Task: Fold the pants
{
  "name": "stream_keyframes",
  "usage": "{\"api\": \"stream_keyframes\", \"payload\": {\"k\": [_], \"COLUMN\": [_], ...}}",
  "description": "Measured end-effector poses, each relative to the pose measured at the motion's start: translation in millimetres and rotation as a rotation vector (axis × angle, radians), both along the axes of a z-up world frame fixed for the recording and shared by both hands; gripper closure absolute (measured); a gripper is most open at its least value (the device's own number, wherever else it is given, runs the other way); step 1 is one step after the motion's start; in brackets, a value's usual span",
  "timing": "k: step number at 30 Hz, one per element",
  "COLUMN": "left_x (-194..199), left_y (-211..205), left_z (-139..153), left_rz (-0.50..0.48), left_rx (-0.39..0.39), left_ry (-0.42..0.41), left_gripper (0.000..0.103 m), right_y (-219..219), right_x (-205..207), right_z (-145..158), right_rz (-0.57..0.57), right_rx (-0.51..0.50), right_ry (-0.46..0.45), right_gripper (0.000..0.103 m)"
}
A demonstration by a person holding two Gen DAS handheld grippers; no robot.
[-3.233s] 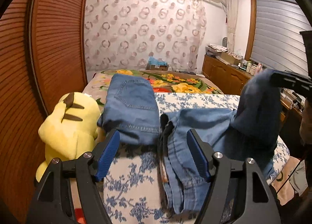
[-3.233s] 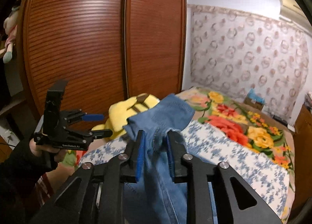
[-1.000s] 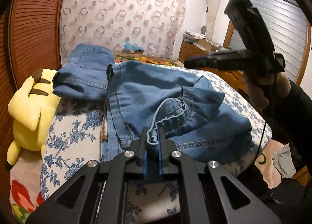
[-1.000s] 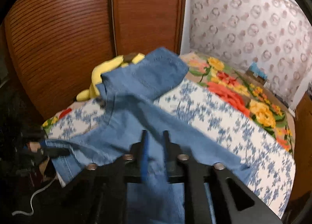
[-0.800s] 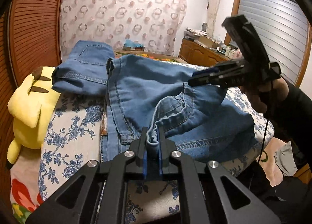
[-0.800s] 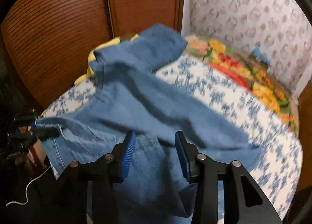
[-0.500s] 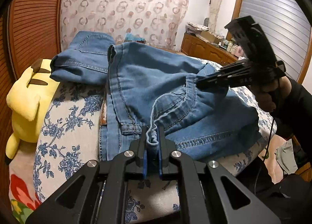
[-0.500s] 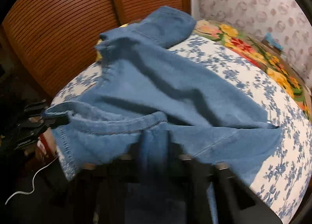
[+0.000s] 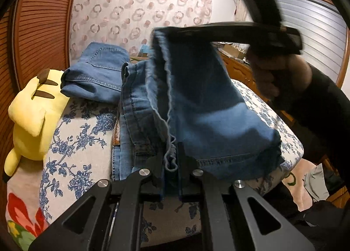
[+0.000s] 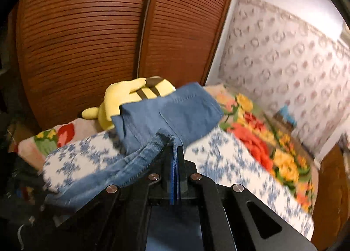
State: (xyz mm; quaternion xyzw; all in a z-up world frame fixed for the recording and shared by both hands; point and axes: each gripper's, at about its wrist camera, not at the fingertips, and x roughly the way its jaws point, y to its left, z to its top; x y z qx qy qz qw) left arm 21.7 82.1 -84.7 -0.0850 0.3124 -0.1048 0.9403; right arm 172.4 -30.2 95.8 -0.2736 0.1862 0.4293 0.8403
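Right gripper had clamped the jeans hem and carried it up over the bed

A second earlier the jeans (image 9: 203, 120) had lain crumpled across the blue-flowered bedspread (image 9: 83, 141) at frame centre; now their hem end stood lifted in a steep sheet from the lower middle to the upper middle of the left wrist view. The right gripper (image 9: 172, 30), which 0.8 s before had stood open over the cloth, was pinched shut on the hem at the upper centre, a hand (image 9: 273, 71) holding it at upper right. The left gripper (image 9: 171, 163) stayed closed on a pale, frayed hem edge at lower centre. The jeans looked mid-blue, darker on the raised face. A second folded pair (image 9: 96, 76) and a yellow plush toy (image 9: 35, 111) lay unmoved at left
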Motion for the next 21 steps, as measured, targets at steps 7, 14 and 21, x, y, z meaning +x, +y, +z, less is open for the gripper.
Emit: {"api": "stream_keyframes", "payload": {"k": [7,14,21], "left_x": [-1.4,-1.8,-2.6], "left_y": [3.2,6.8,13.7], "left_z": [-8.4,-7.7,6.1], "left_rz": [0.017,0.028,0.06], "left_rx": [0.002,0.011,0.001], "left_ry": [0.035,0.05,0.013], "left_gripper": [0.094,0.081,0.038], "right_y": [39.4,24.0,-43.1], "right_x": [14.7,46.9,54.6], "right_z": [-45.6,-22.8,11.1], "right_rz": [-0.024,-0.046,-0.11], "right_rx": [0.021,0.052,0.117], "right_ry": [0.07,0.156,0.162], "right_gripper": [0.102,0.08,0.059]}}
